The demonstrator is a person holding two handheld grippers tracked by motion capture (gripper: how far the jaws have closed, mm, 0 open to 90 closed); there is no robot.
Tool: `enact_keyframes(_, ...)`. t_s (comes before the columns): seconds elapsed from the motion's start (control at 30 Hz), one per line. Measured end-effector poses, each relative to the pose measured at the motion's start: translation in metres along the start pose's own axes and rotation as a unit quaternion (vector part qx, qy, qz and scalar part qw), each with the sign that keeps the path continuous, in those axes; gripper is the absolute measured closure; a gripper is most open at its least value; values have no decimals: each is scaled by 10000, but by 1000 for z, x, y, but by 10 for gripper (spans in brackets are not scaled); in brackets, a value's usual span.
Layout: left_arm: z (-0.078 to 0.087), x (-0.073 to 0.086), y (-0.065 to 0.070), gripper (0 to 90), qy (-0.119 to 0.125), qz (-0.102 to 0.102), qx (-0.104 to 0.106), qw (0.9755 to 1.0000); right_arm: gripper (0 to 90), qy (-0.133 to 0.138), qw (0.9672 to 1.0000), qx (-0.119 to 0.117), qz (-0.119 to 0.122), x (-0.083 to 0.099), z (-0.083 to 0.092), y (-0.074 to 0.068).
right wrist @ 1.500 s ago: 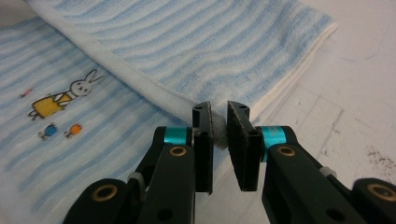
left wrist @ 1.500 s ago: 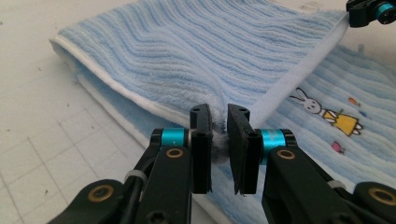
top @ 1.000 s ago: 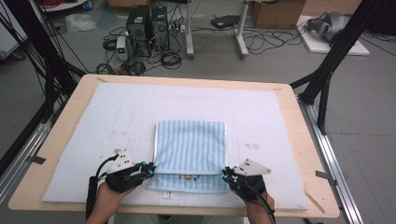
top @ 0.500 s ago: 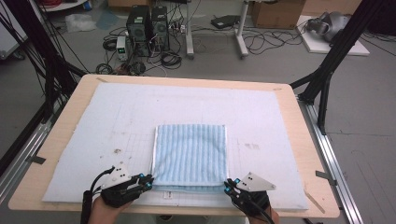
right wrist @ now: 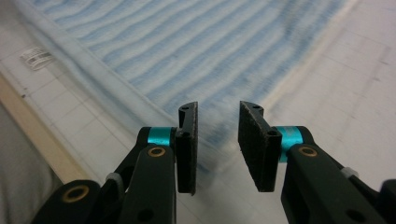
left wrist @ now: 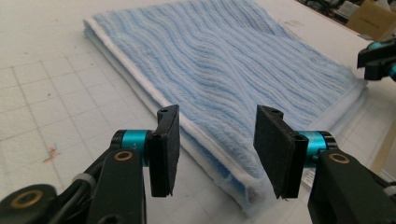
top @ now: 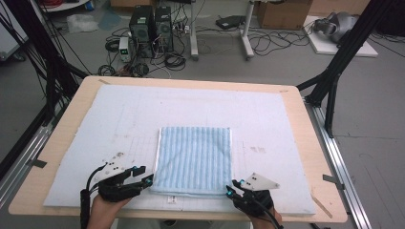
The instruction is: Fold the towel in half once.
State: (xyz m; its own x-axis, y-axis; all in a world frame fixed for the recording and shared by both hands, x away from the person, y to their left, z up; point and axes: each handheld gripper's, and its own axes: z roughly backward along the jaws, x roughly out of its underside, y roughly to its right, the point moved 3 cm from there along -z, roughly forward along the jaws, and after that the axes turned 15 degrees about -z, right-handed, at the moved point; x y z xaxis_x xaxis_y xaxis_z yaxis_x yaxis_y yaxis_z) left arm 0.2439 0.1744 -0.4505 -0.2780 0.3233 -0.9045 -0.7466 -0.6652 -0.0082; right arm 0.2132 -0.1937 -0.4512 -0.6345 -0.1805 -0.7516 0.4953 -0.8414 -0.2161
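A folded blue striped towel point(top: 195, 160) lies flat in the middle of the white gridded mat point(top: 119, 124). My left gripper point(top: 145, 180) sits at its near left corner and my right gripper point(top: 231, 191) at its near right corner. In the left gripper view the jaws of my left gripper point(left wrist: 217, 116) have just been opening. The towel point(left wrist: 224, 70) has its white-edged corner low between them, untouched by the pads. In the right gripper view my right gripper point(right wrist: 218, 109) has also just been opening. The blurred towel point(right wrist: 187, 42) has its corner between and beyond its jaws, not pressed.
The mat covers a wooden table point(top: 71, 109). A small white label point(top: 171, 199) lies at the towel's near edge. Black frame posts point(top: 334, 76) stand at the table's sides. Computer towers point(top: 148, 28) and cables sit on the floor beyond. The right gripper point(left wrist: 378, 58) shows far off in the left gripper view.
Both grippers drew the towel's lifted edge toward the near side and laid it down. Their jaws have since opened and let go of the towel.
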Motion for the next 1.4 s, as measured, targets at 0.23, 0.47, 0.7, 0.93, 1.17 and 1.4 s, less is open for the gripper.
enact_keyframes(0.23,0,-2,-5,512,51,33,-30,10000,886,-506,9975,-20,493,2,-18,-12)
enact_keyframes(0.47,-8,-10,-12,525,83,30,2,10000,884,-844,9950,-250,467,4,-6,-7)
enact_keyframes(0.7,-38,-16,-10,630,-258,-214,478,9983,744,-289,9990,-308,155,-12,-10,4)
enact_keyframes(0.93,-62,-11,-12,779,-1023,-630,304,9923,719,-355,9990,-209,161,-22,-27,14)
enact_keyframes(1.17,-56,-17,-21,845,-1448,-601,187,9875,705,-1017,9941,59,377,-27,-32,19)
enact_keyframes(1.4,-72,-33,-53,659,-867,-346,15,9956,632,-428,9984,-358,17,-53,-41,37)
